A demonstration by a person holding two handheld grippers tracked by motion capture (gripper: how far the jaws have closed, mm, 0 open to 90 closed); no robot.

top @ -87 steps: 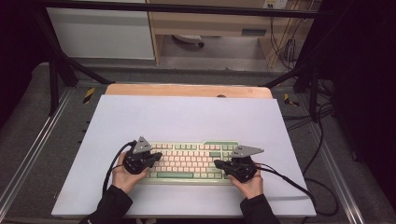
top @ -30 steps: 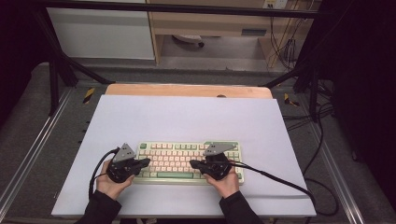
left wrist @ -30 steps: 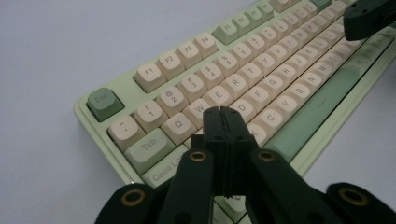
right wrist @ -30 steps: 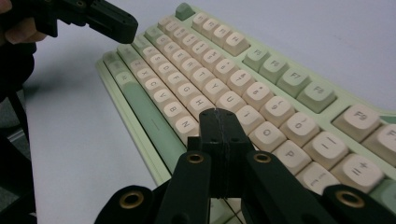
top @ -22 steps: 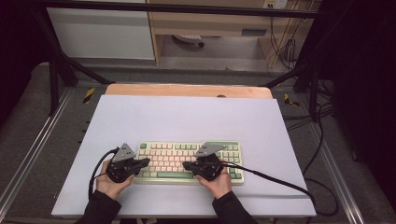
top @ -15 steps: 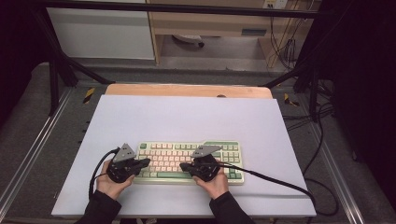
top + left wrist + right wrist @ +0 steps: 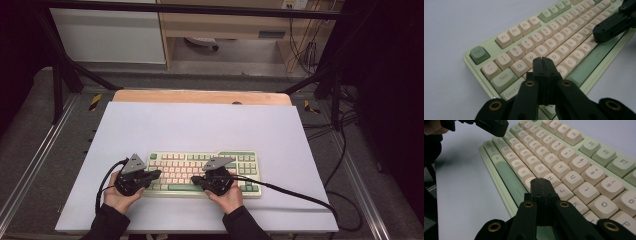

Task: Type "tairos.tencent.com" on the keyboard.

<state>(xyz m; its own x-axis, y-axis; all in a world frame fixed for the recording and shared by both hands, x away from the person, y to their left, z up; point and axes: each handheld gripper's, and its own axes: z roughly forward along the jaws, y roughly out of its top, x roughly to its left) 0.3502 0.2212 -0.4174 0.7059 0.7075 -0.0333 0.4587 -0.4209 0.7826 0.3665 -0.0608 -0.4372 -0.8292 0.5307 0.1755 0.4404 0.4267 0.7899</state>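
Keyboard: the keyboard (image 7: 202, 173) is lying flat on the table (image 7: 200, 125), near the table's 6 o'clock edge in the high view, long side running from 9 to 3 o'clock, cream keys on a pale green case.

Left tool: the left tool (image 7: 156, 174) is sitting at the keyboard's 9 o'clock end in the high view, its tip pointing toward 3 o'clock over the key rows. Its two black jaws are pressing flat together with nothing between them.

Left tool over keys: in the left gripper view the left tool (image 7: 544, 61) is hovering above the letter keys, with W at its 10 o'clock, Q at 9 o'clock and X just at 4 o'clock; whether the tip is touching a key cannot be told.

Right tool: the right tool (image 7: 196, 179) is resting over the middle of the keyboard's front rows in the high view, pointing toward 9 o'clock, facing the left tool and near it. Its jaws are also closing fully on each other, holding nothing.

Right tool over keys: in the right gripper view the right tool (image 7: 541, 182) is lying just in front of H, with J at its 3 o'clock and the green space bar (image 7: 507, 176) at 9 o'clock.

Hands: a hand (image 7: 120, 197) is gripping the left tool from 6 o'clock; the other hand (image 7: 229, 196) is gripping the right one likewise.
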